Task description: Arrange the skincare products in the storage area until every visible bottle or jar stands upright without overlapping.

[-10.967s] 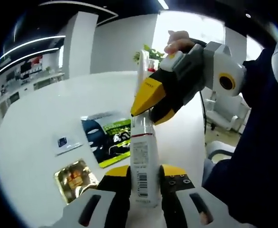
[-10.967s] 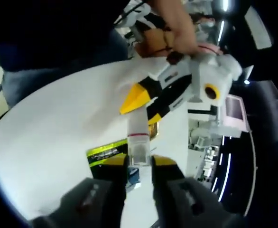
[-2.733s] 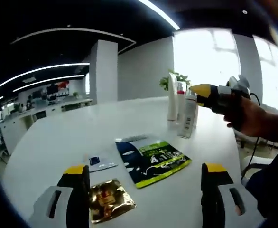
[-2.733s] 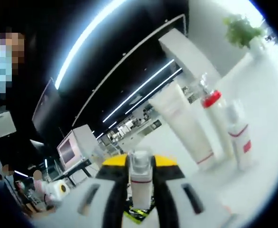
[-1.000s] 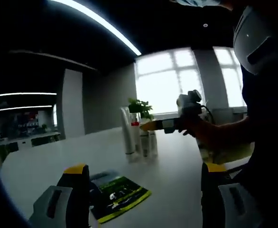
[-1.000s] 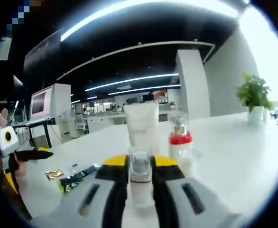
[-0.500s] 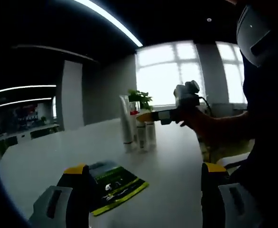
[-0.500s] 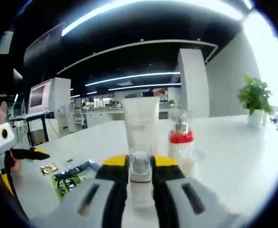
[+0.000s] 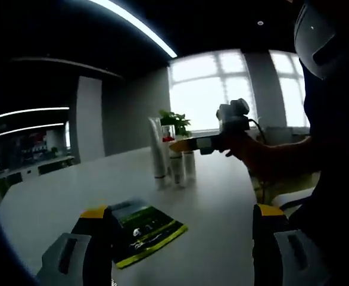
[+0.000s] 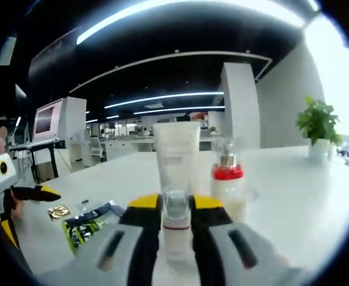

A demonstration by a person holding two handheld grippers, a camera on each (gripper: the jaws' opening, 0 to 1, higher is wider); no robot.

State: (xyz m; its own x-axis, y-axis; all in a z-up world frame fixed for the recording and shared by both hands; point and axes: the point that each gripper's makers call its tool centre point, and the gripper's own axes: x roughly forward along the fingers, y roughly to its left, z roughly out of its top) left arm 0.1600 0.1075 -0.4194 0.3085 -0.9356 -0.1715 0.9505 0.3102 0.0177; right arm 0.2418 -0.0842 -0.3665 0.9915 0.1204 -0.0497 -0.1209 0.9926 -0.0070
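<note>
My right gripper (image 10: 175, 205) is shut on a small white bottle (image 10: 175, 232) with a clear cap and a red band, held upright. Just behind it stand a tall white tube (image 10: 176, 156) and a pump bottle with a red collar (image 10: 227, 186). From the left gripper view, the right gripper (image 9: 178, 145) reaches in from the right in a person's hand, at the cluster of white tube (image 9: 156, 156) and bottles (image 9: 189, 167) on the white table (image 9: 222, 208). My left gripper (image 9: 181, 211) hangs open over the table, far from the cluster, with nothing between its jaws.
A green and black sachet (image 9: 143, 230) lies on the table in front of the left gripper. The sachet (image 10: 88, 227), a gold packet (image 10: 59, 211) and the left gripper (image 10: 34, 193) lie to the left. A potted plant (image 10: 317, 122) stands at the far right.
Earlier both grippers held the small bottle; the left let go and opened. The right carried it to the tube and pump bottle. Over the last second almost nothing has shifted.
</note>
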